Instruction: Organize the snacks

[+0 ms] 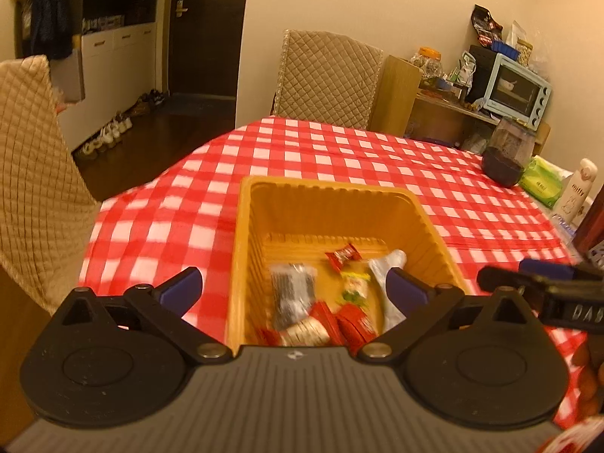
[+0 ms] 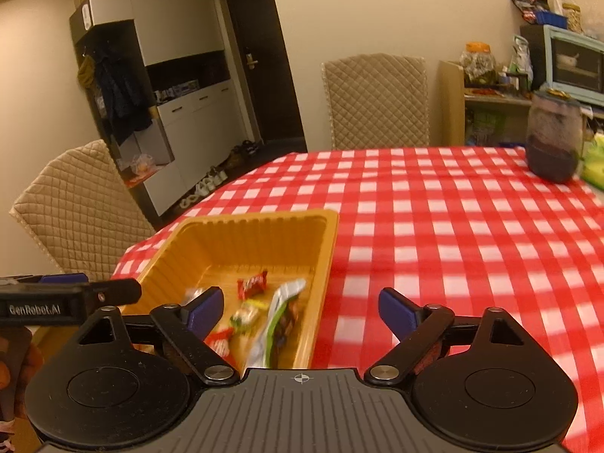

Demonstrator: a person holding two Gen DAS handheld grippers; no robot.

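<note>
On red-and-white checked tablecloth (image 1: 339, 158): orange plastic tray (image 1: 328, 204), deep-walled, near table edge. Inside tray, snack packets in loose heap: small red packet (image 1: 342, 256) toward far wall, yellow-green packet (image 1: 355, 285) just beside it, dark packet (image 1: 294, 294) at left, white packet (image 1: 389, 264) at right, more red wrappers (image 1: 351, 324) at near end. Above near end of tray, left gripper (image 1: 294, 290), blue pads spread wide, empty, one pad over cloth, other over tray's inside. Over tray's right wall, right gripper (image 2: 300, 309), likewise spread wide and empty, left pad above snacks, right pad above bare cloth. Both side by side, each showing at edge of other's view. Far across table, well apart from tray: dark jar (image 2: 553, 136), green packet (image 1: 540, 181) just beside it. Beyond table, quilted chairs (image 2: 377, 102).
</note>
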